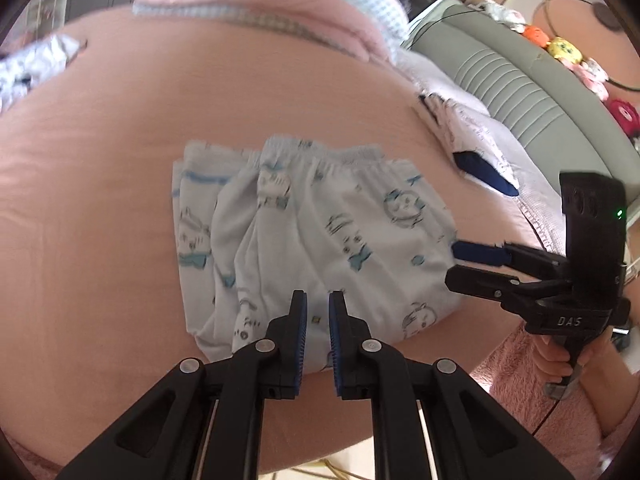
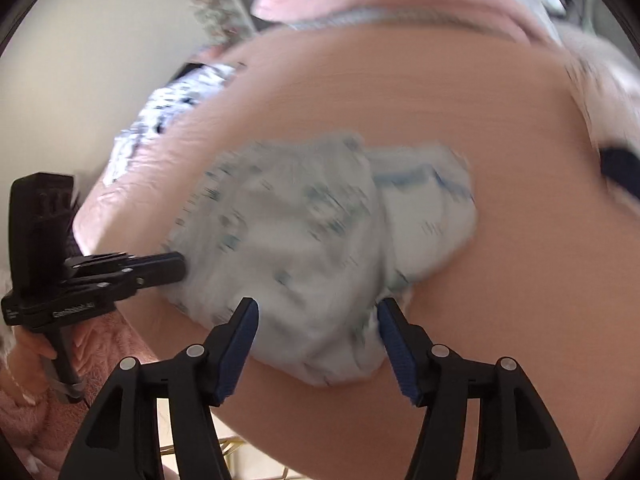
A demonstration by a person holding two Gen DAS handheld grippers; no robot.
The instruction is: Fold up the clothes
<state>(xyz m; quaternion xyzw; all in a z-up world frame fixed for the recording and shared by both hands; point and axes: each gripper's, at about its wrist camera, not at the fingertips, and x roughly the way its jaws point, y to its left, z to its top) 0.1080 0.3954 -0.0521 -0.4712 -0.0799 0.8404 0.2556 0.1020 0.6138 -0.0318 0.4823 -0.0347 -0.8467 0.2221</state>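
Printed garment [image 1: 304, 236] is lying folded on the bed [image 1: 100, 160]; left gripper [image 1: 318, 308] clenched empty; right gripper [image 2: 318, 316] released; far-left clothes [image 1: 32, 64] are awaiting folding.

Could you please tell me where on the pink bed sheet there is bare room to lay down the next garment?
The pink sheet is bare left of the folded printed garment and beyond it, up to the pink pillow. The right edge is crowded by a white and navy garment.

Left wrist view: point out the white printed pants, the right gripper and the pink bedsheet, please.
White printed cotton pants [image 1: 320, 224]: left wrist view, middle of the folded top layer.
Right gripper [image 1: 466, 266]: left wrist view, midway between its fingertips.
Pink bedsheet [image 1: 192, 96]: left wrist view, bare area beyond the pants.
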